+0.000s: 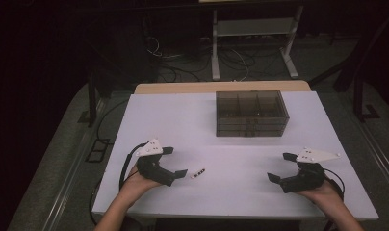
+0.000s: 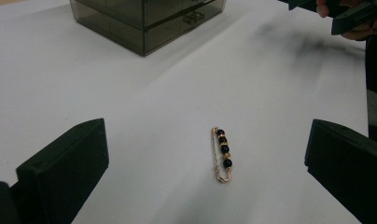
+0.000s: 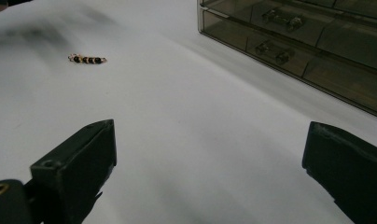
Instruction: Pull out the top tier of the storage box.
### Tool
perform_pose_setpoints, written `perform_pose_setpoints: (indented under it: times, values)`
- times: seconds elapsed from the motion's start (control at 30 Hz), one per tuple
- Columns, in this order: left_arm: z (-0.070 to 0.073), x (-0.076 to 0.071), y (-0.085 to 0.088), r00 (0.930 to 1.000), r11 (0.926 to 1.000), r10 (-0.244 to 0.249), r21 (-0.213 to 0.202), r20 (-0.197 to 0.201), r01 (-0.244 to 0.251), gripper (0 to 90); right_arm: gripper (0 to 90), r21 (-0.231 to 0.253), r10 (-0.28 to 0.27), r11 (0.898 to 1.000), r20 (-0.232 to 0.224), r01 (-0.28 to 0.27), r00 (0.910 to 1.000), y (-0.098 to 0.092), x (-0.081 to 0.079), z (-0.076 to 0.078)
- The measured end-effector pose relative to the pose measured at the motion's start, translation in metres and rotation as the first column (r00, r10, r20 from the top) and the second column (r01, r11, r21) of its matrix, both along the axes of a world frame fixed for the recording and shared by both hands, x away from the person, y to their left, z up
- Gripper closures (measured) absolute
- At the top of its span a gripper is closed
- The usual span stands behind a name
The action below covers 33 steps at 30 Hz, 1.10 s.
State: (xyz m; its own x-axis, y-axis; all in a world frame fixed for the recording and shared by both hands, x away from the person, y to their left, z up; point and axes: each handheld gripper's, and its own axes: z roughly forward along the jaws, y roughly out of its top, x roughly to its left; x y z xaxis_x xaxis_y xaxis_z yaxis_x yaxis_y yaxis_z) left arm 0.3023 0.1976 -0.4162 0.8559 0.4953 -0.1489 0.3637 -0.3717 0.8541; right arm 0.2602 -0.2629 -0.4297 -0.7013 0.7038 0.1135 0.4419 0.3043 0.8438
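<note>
Lowering the left gripper (image 1: 175,161), whose jaws stand wide and empty, straight over the beaded pin (image 2: 222,154) lying flat on the desk (image 1: 240,192) just ahead should give a clean pinch across its thin body.

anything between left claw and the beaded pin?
Nothing. In the left gripper view the beaded pin lies on bare white table ahead of the open left claw, untouched.
</note>
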Motion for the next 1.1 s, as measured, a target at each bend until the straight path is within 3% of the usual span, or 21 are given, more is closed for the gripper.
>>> perform_pose_setpoints:
  times: [1.1]
  values:
    - [-0.0027,0.0015,0.0009,0.9999,0.9999,0.003,-0.012,-0.010,-0.003,0.0,2.6,0.039,-0.013,0.999,0.019,0.012,0.9997,0.0053,0.0096,0.0066]
